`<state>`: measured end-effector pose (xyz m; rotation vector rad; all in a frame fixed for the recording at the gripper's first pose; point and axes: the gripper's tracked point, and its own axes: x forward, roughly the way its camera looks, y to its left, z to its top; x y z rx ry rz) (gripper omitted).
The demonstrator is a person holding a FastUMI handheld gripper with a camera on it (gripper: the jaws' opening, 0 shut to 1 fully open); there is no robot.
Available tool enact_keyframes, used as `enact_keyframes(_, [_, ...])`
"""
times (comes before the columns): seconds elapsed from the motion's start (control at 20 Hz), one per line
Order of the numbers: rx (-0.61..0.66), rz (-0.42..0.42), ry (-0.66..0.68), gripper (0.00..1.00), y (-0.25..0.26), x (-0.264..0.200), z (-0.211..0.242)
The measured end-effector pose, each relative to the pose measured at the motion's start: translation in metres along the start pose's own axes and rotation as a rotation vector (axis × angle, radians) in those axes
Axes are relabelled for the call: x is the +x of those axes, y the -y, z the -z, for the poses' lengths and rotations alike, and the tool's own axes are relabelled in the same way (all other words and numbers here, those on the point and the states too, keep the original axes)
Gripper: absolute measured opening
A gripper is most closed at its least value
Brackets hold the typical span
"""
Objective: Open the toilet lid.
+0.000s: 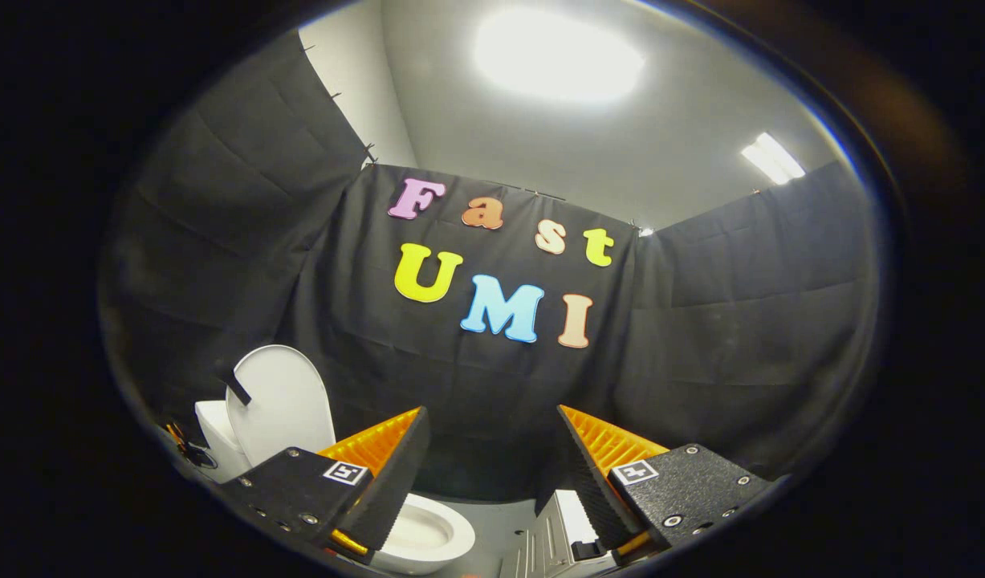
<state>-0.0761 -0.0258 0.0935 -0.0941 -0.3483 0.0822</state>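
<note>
The gripper (492, 457) is seen from behind, tilted upward. Its 2 fingers (384, 474) are spread wide apart, and nothing is held or touched between them. Each finger is angled outward from the other toward its tip.

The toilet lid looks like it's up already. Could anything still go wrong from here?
Possibly. The lid stands upright against the tank with nothing holding it; if it isn't leaning back far enough, it might drop onto the bowl. The gripper is open and hangs above the bowl, so a careless pull back could bump the rim or the white box beside it.
</note>
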Motion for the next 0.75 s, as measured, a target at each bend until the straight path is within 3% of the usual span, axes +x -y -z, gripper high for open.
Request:
enact_keyframes(0.3, [0.071,0.039,-0.052,0.95,0.03,-0.006,0.017])
enact_keyframes(0.75, [0.116,0.106,-0.22,0.95,0.064,-0.004,0.084])
